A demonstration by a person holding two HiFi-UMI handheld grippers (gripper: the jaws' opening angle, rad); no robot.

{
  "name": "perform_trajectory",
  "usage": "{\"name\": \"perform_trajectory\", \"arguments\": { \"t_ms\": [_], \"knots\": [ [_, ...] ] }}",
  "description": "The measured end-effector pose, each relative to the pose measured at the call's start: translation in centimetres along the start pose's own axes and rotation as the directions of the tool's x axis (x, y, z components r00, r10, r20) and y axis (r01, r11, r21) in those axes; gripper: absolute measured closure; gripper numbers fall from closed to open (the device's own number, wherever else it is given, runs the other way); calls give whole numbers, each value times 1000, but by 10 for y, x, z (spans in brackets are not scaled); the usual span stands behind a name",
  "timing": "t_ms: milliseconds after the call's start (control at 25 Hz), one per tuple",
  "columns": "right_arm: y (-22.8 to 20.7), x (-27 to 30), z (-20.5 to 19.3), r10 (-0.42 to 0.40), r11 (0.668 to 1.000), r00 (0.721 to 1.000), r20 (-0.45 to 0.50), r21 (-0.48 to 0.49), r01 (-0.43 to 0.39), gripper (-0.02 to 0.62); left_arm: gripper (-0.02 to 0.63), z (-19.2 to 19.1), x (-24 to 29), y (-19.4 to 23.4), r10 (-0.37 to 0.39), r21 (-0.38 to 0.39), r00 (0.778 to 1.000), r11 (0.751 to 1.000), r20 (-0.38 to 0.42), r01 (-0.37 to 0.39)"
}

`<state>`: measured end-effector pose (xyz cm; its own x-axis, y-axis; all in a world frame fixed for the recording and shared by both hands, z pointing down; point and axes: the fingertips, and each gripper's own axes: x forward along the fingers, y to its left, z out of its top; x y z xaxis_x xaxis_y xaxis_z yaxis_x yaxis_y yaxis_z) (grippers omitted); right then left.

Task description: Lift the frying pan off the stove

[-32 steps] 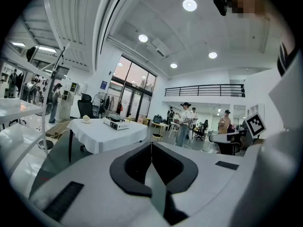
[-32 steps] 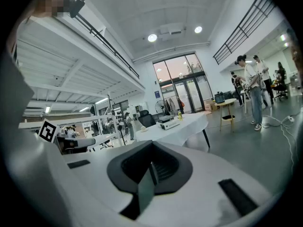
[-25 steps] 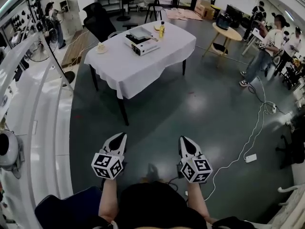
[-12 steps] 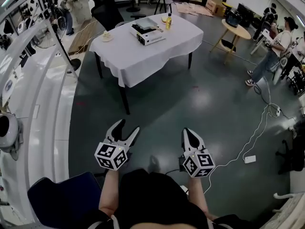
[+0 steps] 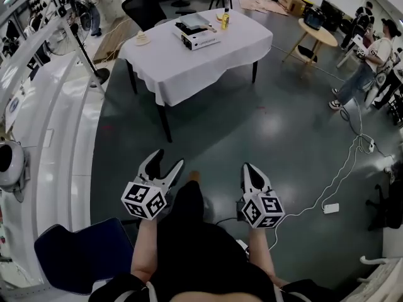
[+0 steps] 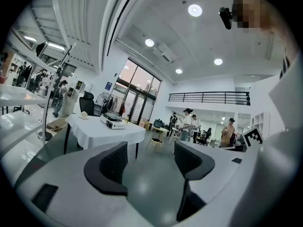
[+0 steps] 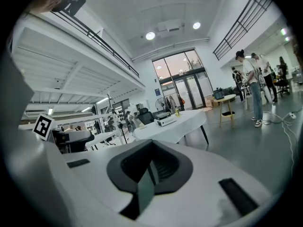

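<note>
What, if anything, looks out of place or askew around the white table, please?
Nothing stands out. The stove sits flat on the table, the yellow bottle stands upright beside it, and the cloth shows no spill. Only a loose cable trails across the floor at the right.

Both claws were held low in front of the body, pointing forward, well apart. The left claw [image 5: 167, 160] had its jaws opening, with nothing between them. The right claw [image 5: 249, 170] had its jaws pressed together, empty. The left forearm [image 5: 143, 250] and right forearm [image 5: 261, 263] were bare and extended.
</note>
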<state>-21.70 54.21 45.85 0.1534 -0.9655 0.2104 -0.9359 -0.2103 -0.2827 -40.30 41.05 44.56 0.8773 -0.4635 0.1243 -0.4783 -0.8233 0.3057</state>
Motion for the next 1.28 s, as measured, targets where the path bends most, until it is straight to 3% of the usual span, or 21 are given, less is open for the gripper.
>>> {"name": "perform_trajectory", "arguments": {
  "t_ms": [360,560,720,920,1280],
  "knots": [
    [-26,49,10,-2,1000,1000,-23,9,2,592,288,4,63,18,-40,-2,998,999,-43,40],
    [-48,99,32,-33,999,999,-2,3,33,592,288,20,123,42,-94,-42,994,995,-60,92],
    [-65,143,53,-75,997,997,21,20,75,592,288,36,170,65,-135,-24,987,991,-92,133],
    [-70,198,77,-102,995,994,47,11,102,592,288,69,221,101,-180,-37,981,983,-66,178],
    [-79,275,93,-127,992,991,40,-1,127,592,288,85,279,157,-182,-37,980,983,-79,179]
  ]
}}
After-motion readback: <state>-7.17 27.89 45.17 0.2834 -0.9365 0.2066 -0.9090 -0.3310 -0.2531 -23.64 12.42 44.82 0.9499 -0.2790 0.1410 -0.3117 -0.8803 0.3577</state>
